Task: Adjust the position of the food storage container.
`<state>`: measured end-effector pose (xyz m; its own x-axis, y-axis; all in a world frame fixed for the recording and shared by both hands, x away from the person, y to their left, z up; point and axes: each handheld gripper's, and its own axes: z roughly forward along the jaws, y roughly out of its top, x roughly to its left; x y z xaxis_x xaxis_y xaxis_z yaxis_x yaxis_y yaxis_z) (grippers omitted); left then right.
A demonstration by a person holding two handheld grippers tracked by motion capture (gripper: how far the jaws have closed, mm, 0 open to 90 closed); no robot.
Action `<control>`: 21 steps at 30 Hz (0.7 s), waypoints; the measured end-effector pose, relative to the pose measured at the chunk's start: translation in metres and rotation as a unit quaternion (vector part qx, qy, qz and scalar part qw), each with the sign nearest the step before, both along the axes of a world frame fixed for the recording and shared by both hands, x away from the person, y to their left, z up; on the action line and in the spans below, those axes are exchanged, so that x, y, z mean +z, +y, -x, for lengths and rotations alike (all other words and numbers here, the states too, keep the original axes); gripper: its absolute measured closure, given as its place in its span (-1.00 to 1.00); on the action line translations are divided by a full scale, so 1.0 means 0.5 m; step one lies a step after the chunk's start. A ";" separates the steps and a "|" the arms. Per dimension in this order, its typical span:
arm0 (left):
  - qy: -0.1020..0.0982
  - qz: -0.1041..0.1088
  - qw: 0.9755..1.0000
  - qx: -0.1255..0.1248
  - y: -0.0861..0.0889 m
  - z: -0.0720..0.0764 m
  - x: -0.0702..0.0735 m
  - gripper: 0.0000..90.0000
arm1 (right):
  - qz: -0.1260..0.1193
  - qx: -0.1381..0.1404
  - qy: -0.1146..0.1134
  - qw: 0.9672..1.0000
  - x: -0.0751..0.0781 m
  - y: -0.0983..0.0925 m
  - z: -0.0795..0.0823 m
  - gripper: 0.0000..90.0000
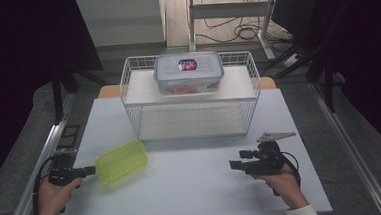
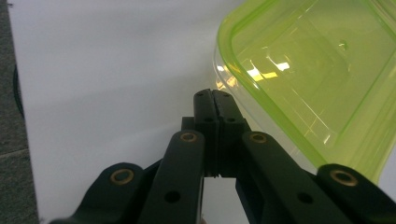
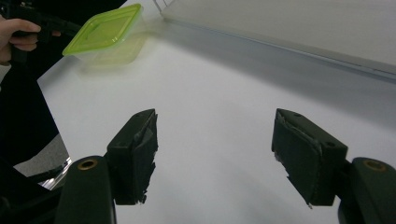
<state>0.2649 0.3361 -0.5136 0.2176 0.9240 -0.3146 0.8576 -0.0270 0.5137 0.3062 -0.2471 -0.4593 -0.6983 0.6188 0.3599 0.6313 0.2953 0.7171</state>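
Observation:
A shallow lime-green plastic container [image 1: 121, 162] lies at the front left of the white table [image 1: 198, 192]. My left gripper [image 1: 89, 170] is shut with its tips at the container's left rim, which looks pinched between them. In the left gripper view the black jaws meet at the container's [image 2: 308, 74] clear edge, where my left gripper [image 2: 212, 95] is closed. My right gripper [image 1: 233, 165] rests at the front right, open and holding nothing. Its view shows my right gripper [image 3: 215, 140] spread over bare table, with the green container [image 3: 103, 29] far off at upper left.
A white wire basket rack [image 1: 191, 95] stands at the back middle of the table. On its upper shelf sits a clear lidded box [image 1: 189, 72] with reddish contents. Cables and table legs lie on the floor behind. Metal rails run along both table sides.

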 end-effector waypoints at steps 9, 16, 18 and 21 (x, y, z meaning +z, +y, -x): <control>-0.003 0.005 1.000 -0.020 -0.039 -0.037 -0.001 1.00 | -0.001 -0.003 -0.002 1.000 0.002 -0.005 0.003 -0.30; -0.003 0.006 0.999 -0.033 -0.069 -0.057 -0.005 1.00 | -0.005 -0.007 -0.004 1.000 0.005 -0.012 0.004 -0.30; -0.004 0.005 0.999 -0.033 -0.072 -0.061 -0.006 1.00 | -0.003 -0.006 -0.004 1.000 0.005 -0.013 0.004 -0.30; -0.005 0.007 0.999 -0.039 -0.079 -0.067 -0.007 1.00 | -0.005 -0.005 -0.003 1.000 0.006 -0.012 0.005 -0.30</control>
<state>0.2982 0.2964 -0.5170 0.2925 0.8997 -0.3240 0.8477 -0.0872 0.5232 0.3036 -0.2533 -0.4560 -0.6939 0.6228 0.3613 0.6299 0.2819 0.7237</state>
